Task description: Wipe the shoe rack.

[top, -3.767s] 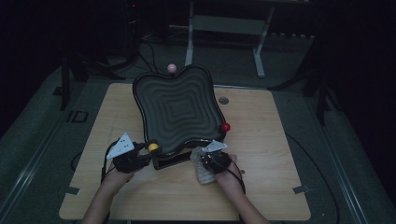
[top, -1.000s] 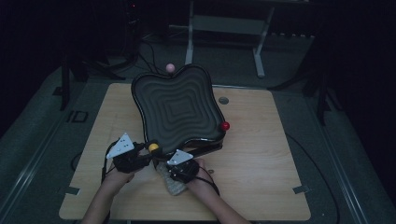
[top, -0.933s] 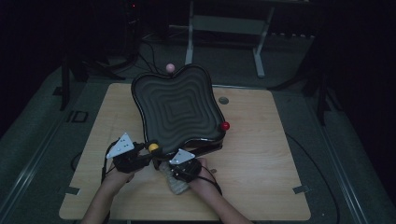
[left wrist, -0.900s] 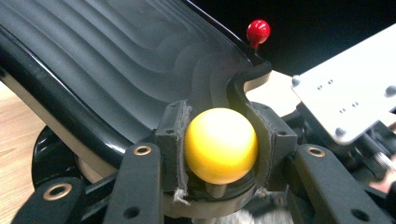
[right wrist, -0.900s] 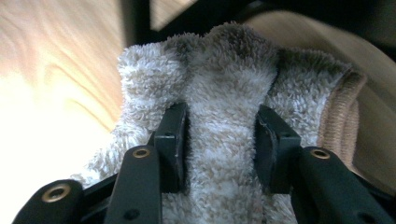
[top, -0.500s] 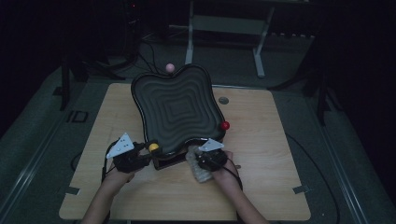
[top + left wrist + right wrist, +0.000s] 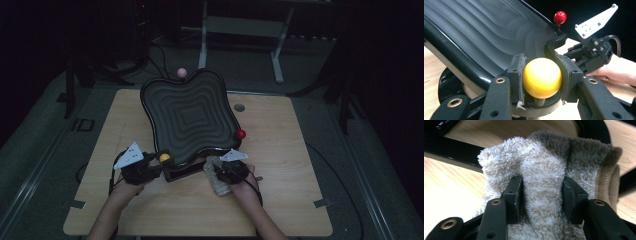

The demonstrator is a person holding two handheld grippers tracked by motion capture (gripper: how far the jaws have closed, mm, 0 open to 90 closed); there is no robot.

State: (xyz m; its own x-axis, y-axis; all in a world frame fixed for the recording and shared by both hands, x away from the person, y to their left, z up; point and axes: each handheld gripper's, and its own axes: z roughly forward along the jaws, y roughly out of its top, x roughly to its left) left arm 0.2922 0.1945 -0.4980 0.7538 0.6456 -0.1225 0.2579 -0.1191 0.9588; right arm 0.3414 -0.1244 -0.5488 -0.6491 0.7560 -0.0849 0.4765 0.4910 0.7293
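Observation:
A black wavy-ribbed tray [image 7: 187, 115] stands tilted on a black base in the middle of the wooden table [image 7: 290, 165]. A yellow ball knob [image 7: 164, 157] sticks up at its near left corner, and my left gripper [image 7: 159, 165] is shut on that yellow ball knob [image 7: 542, 78]. A red ball knob [image 7: 241, 134] sits at the tray's right edge and a pink one [image 7: 182, 73] at its far edge. My right gripper [image 7: 216, 175] is shut on a beige fluffy cloth [image 7: 544, 177] beside the tray's near right corner, and the cloth [image 7: 217, 181] hangs below it.
A small round grommet [image 7: 239, 107] is set in the table to the right of the tray. Metal stand legs [image 7: 277, 60] and cables lie on the dark floor behind the table. Bare wood lies to the right and along the near edge.
My right gripper, holding the cloth, swung left toward the tray's near middle, then back right to the near right corner. The left gripper stayed on the yellow knob.

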